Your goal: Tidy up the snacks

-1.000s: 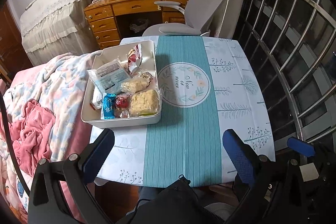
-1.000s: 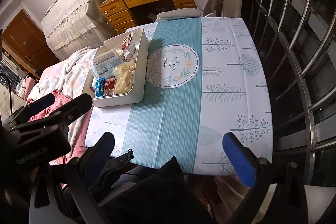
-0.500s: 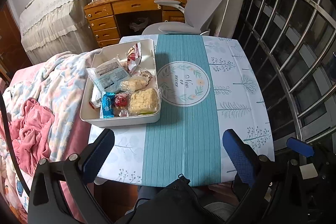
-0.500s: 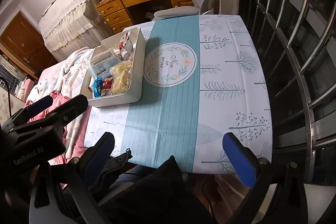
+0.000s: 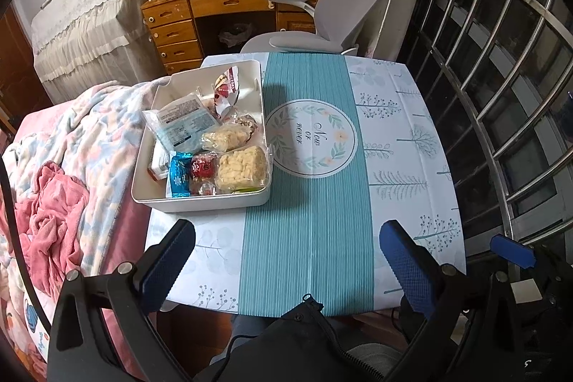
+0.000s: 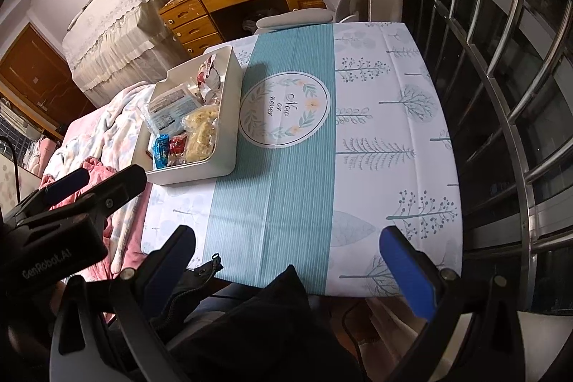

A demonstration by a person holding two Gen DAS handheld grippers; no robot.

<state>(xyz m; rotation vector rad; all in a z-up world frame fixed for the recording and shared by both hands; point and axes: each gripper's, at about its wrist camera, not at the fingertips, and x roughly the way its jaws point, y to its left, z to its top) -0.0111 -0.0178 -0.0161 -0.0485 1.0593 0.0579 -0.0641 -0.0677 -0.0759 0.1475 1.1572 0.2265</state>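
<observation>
White bin (image 5: 200,203); tablecloth (image 5: 394,131) white, tree print, teal striped centre; claw pads (image 5: 406,269) blue.

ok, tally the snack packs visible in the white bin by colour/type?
In the white bin, as far as visible:
Clear packs of pale puffed cakes: 2
Pale blue printed pouch: 1
Shiny blue wrapper: 1
Small red wrappers: 2
Red-and-white packet: 1
Total: 7; a few more lie partly hidden underneath.
</observation>
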